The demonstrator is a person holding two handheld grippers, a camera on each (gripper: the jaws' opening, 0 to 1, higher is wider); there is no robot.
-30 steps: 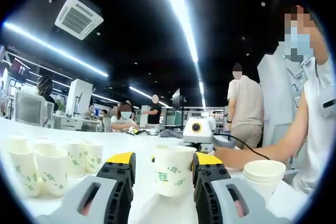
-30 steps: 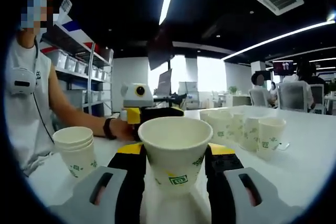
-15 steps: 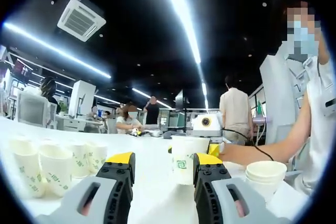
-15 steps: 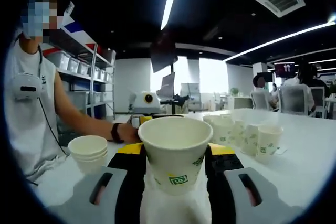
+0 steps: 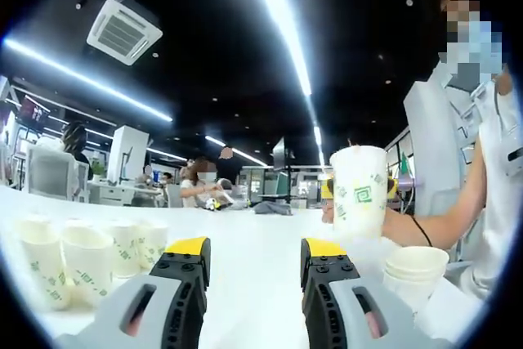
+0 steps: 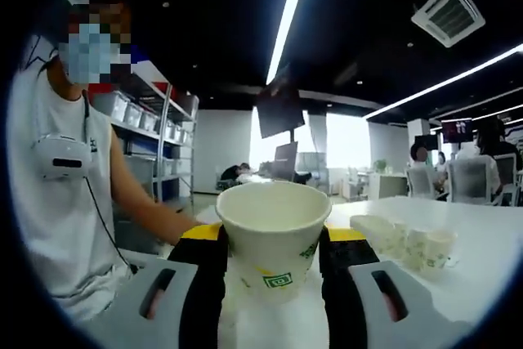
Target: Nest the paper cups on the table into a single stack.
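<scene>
While the right tongs point(image 6: 270, 243) clamp a cup point(image 6: 272, 234), the left tongs point(image 5: 253, 259) gape.

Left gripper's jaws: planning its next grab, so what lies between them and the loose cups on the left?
In the left gripper view, only bare white table lies between the left gripper and the loose cups.

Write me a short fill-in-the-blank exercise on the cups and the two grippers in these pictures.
1. The right gripper is shut on a single paper ____.
2. The left gripper has its jaws ____ with nothing between them.
3. In the left gripper view, the held cup is raised above a nested ____ of cups.

Missing words: cup; open; stack
</scene>
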